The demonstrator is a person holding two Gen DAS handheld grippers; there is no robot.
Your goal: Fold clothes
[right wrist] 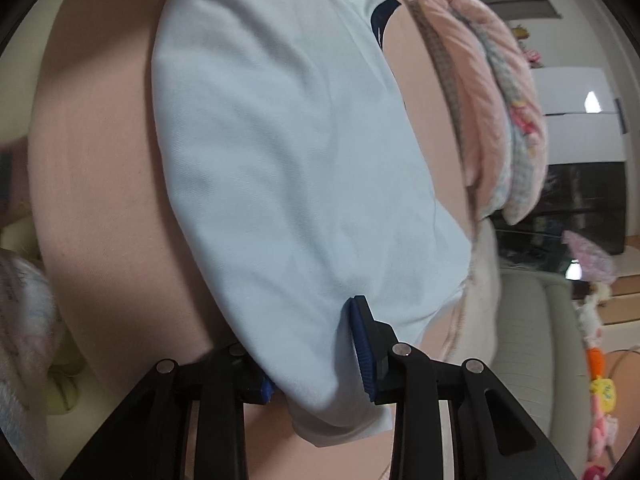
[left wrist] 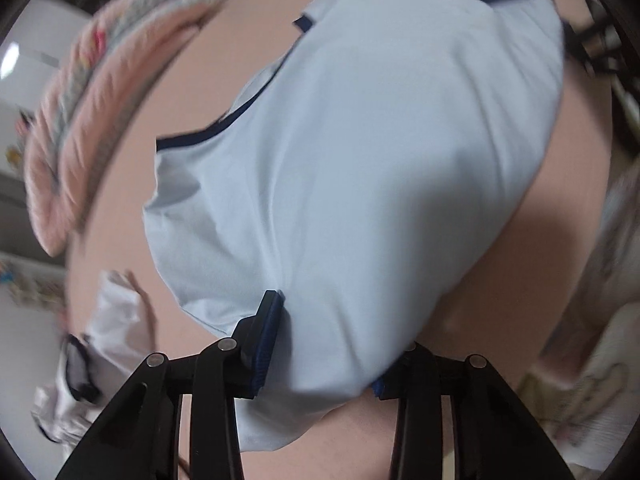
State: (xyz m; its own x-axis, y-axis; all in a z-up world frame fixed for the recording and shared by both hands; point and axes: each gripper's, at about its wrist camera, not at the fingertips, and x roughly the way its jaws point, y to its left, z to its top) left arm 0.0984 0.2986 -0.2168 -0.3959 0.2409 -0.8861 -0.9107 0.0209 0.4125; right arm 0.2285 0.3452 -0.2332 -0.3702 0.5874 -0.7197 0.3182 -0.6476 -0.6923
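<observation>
A pale blue shirt with dark navy trim (left wrist: 360, 160) lies spread over a pink bed sheet (left wrist: 192, 92). My left gripper (left wrist: 320, 344) is shut on the shirt's near hem, cloth bunched between its blue-padded fingers (left wrist: 266, 344). The shirt fills the right wrist view too (right wrist: 288, 160). My right gripper (right wrist: 316, 348) is shut on another part of the same near hem, the fabric draped between its fingers (right wrist: 362, 348). The navy collar trim (right wrist: 380, 16) shows at the far end.
A stack of folded pink and patterned quilts (left wrist: 80, 120) sits at the bed's far edge, also in the right wrist view (right wrist: 492, 112). White clothes (left wrist: 92, 352) lie at the left. A grey sofa (right wrist: 532, 340) and toys stand beside the bed.
</observation>
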